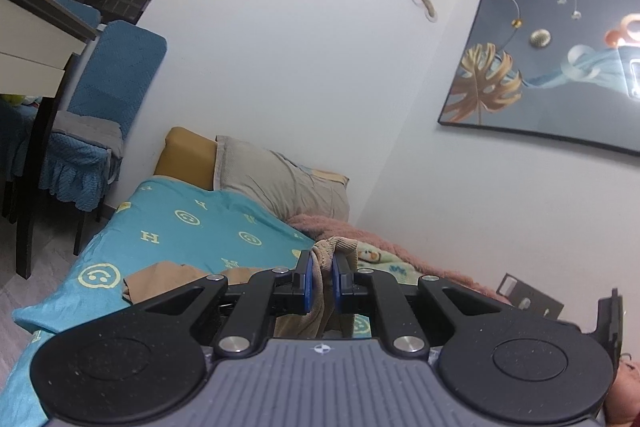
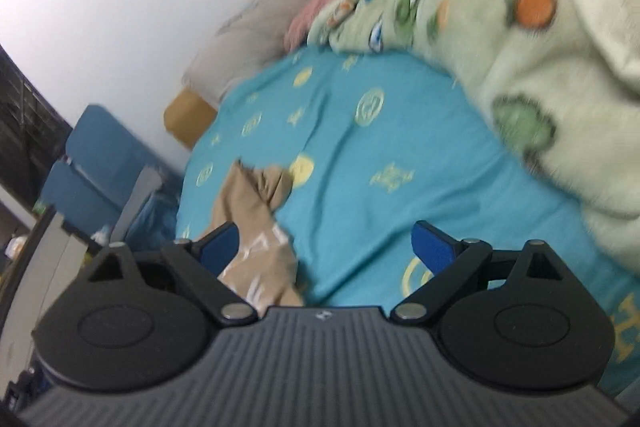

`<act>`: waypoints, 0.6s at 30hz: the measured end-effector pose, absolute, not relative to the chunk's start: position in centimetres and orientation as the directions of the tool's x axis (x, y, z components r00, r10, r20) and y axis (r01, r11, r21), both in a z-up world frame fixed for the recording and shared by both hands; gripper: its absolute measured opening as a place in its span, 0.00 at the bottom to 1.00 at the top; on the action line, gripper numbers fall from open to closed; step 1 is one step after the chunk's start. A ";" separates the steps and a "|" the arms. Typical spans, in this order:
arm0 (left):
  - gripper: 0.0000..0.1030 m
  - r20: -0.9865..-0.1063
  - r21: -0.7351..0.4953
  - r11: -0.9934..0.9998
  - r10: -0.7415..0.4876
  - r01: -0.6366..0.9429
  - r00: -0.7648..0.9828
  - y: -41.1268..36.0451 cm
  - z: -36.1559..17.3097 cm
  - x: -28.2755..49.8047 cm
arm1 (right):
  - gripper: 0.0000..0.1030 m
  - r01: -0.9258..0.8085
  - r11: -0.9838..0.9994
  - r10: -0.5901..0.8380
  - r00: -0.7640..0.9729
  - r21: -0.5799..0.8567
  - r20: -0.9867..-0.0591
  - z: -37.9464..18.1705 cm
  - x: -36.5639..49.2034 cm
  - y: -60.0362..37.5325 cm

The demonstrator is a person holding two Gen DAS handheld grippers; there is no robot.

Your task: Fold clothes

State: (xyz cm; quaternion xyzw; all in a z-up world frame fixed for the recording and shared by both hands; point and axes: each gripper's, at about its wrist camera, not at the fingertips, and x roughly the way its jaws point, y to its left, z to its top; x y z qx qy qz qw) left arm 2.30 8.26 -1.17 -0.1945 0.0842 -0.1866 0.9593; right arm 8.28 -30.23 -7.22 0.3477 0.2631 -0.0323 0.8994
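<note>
A tan garment (image 1: 320, 267) is pinched between the blue pads of my left gripper (image 1: 322, 277), which is shut on it and held level above the bed. More of the cloth hangs below the jaws and trails onto the teal sheet (image 1: 180, 227) to the left. In the right wrist view the same tan garment (image 2: 256, 223) lies on the teal sheet (image 2: 360, 155), part of it running under the left finger. My right gripper (image 2: 326, 247) stands open above the sheet, tilted downward, with nothing held. That view is blurred.
A grey pillow (image 1: 280, 179) and a mustard cushion (image 1: 184, 159) lie at the head of the bed. A pink blanket (image 1: 360, 231) and a green patterned fleece blanket (image 2: 520, 47) are heaped along the wall side. Blue-covered chairs (image 1: 108, 99) and a desk (image 1: 36, 39) stand left.
</note>
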 end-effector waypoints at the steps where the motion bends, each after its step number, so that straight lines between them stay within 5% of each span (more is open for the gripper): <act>1: 0.10 -0.090 -0.400 0.857 -0.391 0.327 0.916 8.1 -1.2 2.3 | 0.93 0.185 0.775 0.178 0.853 0.604 -0.490 -7.4 8.6 -29.0; 6: 0.10 -0.088 -0.387 0.861 -0.390 0.330 0.916 7.9 -1.2 2.2 | 0.91 -0.145 0.841 0.422 0.779 0.521 -0.464 -8.0 9.4 -20.9; 10: 0.10 -0.094 -0.380 0.864 -0.392 0.331 0.915 7.7 -1.4 2.2 | 0.91 -0.295 0.883 0.447 0.768 0.366 -0.458 -9.0 9.5 -14.5; 14: 0.10 -0.108 -0.363 0.876 -0.376 0.316 0.920 7.4 -1.6 2.0 | 0.91 -0.167 0.944 0.287 0.840 0.286 -0.460 -10.1 10.7 -13.6; 18: 0.10 -0.151 -0.344 0.884 -0.385 0.317 0.910 6.6 -1.9 2.5 | 0.91 0.031 0.846 0.211 0.897 0.533 -0.388 -10.0 10.5 -19.9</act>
